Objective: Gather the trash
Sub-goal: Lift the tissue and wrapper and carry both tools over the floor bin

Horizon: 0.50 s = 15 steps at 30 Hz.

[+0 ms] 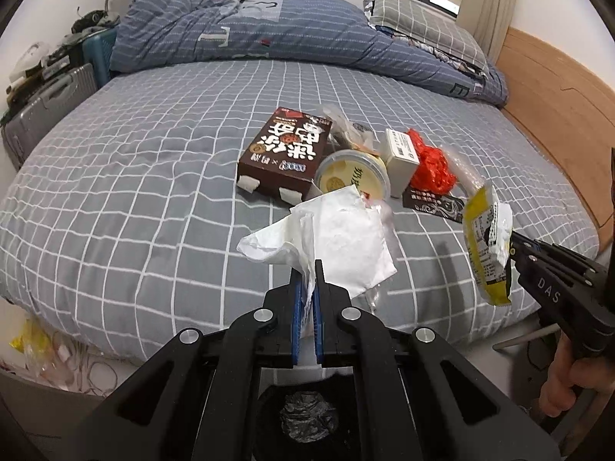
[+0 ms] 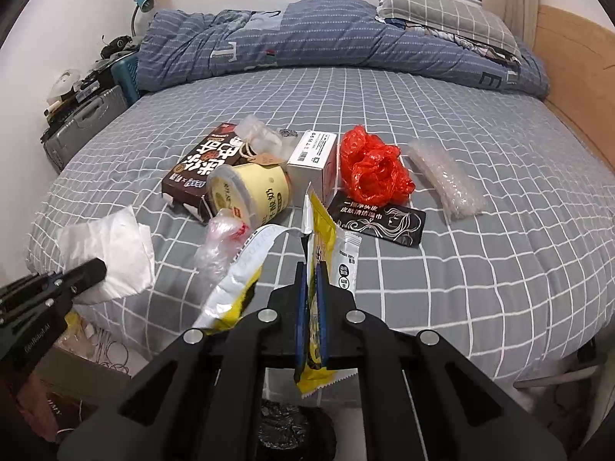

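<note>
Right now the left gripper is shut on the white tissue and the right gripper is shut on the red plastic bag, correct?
Not quite. The left gripper is shut on the white tissue, but the right gripper is shut on a yellow snack wrapper, as the right wrist view shows. The red plastic bag lies on the bed.

A: Any lettering you can make out?

B: "DAS" in pale letters on the body of the right claw (image 1: 513,240), seen from the left wrist. "GenRobot.AI" runs along the left claw (image 2: 98,269) in the right wrist view.

A: And on the trash?

B: The brown box (image 1: 284,153) carries large white Chinese characters, the black sachet (image 2: 378,217) white ones; the round tub (image 2: 246,192) dark ones. The white box (image 2: 313,163) shows tiny print and a barcode, too small to read.
</note>
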Available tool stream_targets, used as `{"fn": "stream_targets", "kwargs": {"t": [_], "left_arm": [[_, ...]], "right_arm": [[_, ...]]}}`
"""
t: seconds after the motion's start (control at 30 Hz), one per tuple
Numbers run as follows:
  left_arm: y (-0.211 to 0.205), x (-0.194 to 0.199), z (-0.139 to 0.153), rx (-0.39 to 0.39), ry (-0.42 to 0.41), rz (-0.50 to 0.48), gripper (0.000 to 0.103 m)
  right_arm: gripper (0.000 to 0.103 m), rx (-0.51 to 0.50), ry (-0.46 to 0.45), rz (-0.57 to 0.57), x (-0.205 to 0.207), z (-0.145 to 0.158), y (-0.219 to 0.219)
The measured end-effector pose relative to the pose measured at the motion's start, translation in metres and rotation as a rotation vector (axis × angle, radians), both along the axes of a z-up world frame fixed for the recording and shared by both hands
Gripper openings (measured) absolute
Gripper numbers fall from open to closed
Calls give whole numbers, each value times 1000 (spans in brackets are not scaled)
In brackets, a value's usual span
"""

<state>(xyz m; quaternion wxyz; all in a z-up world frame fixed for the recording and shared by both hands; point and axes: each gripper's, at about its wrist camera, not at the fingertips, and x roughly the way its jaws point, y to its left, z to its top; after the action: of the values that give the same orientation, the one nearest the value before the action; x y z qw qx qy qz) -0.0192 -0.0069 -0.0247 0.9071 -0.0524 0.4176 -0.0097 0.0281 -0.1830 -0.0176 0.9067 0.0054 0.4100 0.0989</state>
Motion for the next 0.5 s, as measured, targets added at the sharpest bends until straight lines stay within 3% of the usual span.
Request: {"fn": "stream_targets", "kwargs": {"t": [0.5], "left_arm": [[-3,-42,-3,-5,4,13,5]], "right_arm": [[5,1,1,8,-46,4,2]]}}
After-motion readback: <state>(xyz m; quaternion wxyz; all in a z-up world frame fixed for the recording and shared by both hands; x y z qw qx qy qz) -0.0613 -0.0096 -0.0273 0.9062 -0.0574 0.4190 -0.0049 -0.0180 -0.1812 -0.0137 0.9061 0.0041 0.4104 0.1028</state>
